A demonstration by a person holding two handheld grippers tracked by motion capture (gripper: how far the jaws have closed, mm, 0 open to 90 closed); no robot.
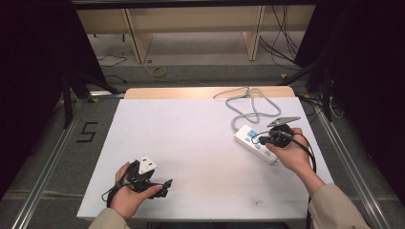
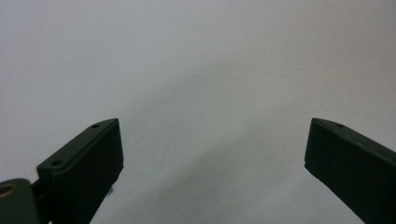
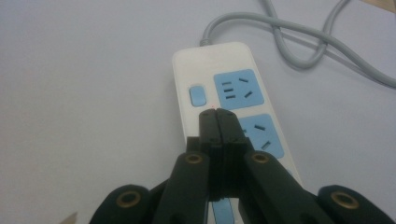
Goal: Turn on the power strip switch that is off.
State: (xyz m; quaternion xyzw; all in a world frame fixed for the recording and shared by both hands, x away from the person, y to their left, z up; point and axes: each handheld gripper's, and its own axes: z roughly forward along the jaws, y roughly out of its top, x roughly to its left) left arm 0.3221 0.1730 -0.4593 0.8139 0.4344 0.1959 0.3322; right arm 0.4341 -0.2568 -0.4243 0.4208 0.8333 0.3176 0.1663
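High view: the white table top (image 1: 191, 143) carries a white power strip (image 1: 248, 137) on its right side, lying at a slant near the right edge, with its grey cable (image 1: 248, 102) looping off toward the far edge. The right gripper (image 1: 262, 139) sits over the strip's near half, held by the person's right hand (image 1: 292, 152); the left gripper (image 1: 165, 186) rests near the front left of the table, well apart from the strip.

In the right gripper view the two jaws are pressed together with nothing between them, their joined tips hovering just over or on the strip's face, near the blue rocker switch (image 3: 198, 95) and beside the upper blue socket panel (image 3: 238, 89). Whether the tips touch the plastic I cannot tell. In the left gripper view the jaws stand wide apart over bare table.

By my judgement the strip is a rigid, hollow plastic body: light, stiff, smooth and apt to slide on the table when pushed sideways. The cable is springy and would drag on any lift. The best hold is across the narrow width of the body, on its long side walls. The switch needs only a small downward press from closed tips, best with the strip steadied so it doesn't skate.
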